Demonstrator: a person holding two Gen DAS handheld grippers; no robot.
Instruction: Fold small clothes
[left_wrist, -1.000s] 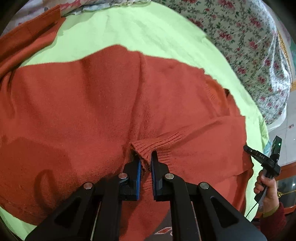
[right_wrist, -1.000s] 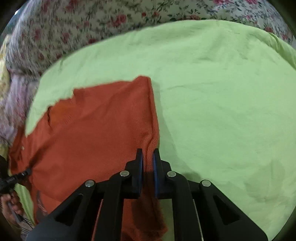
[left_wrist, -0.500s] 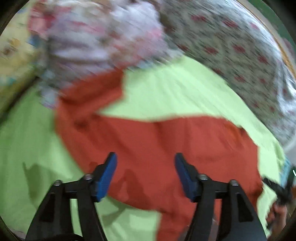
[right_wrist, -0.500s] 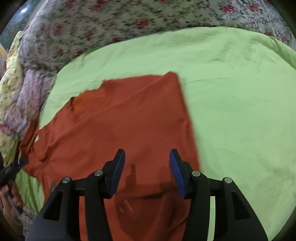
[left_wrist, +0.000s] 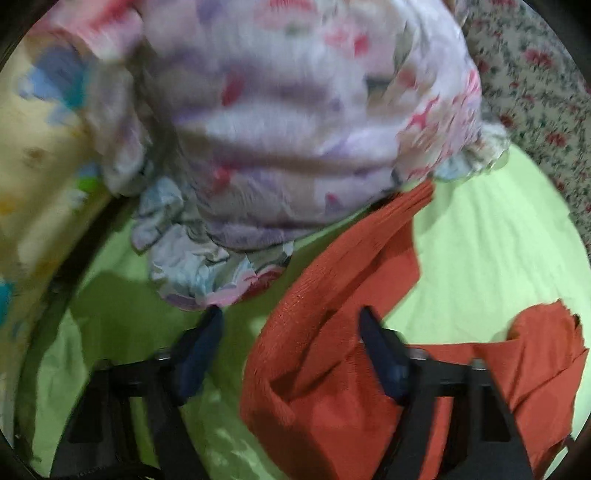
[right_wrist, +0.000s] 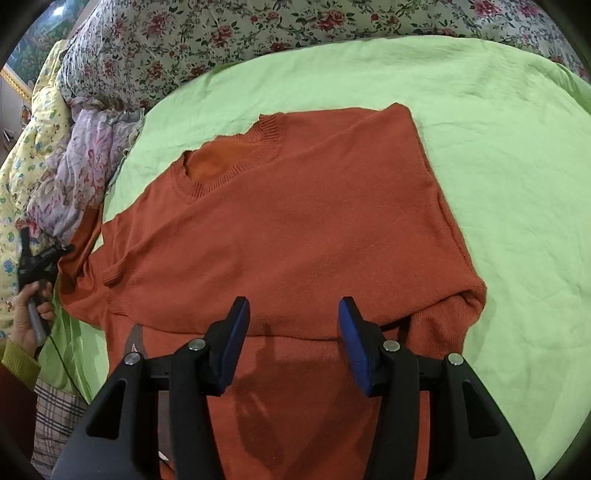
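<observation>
An orange knit sweater (right_wrist: 295, 236) lies on the light green sheet (right_wrist: 498, 177), its right side folded over the body and its neckline at the far side. My right gripper (right_wrist: 293, 314) is open and empty, hovering above the folded sweater near its lower part. My left gripper (left_wrist: 290, 325) is open and empty over the sweater's left sleeve (left_wrist: 351, 258), which runs out toward a crumpled lilac floral cloth (left_wrist: 288, 122). The left gripper also shows in the right wrist view (right_wrist: 40, 258), at the left edge beside the sleeve. The left wrist view is blurred.
A floral quilt (right_wrist: 258, 33) lies along the far side of the sheet. The lilac floral cloth (right_wrist: 81, 177) and a yellow patterned blanket (right_wrist: 26, 147) are heaped at the left. A checked cloth (right_wrist: 55, 413) hangs at the near left edge.
Both grippers were shut on sweater fabric a second ago; both have let go and opened. The left gripper has swung left toward the sleeve and the floral cloth. The right gripper has pulled back.
</observation>
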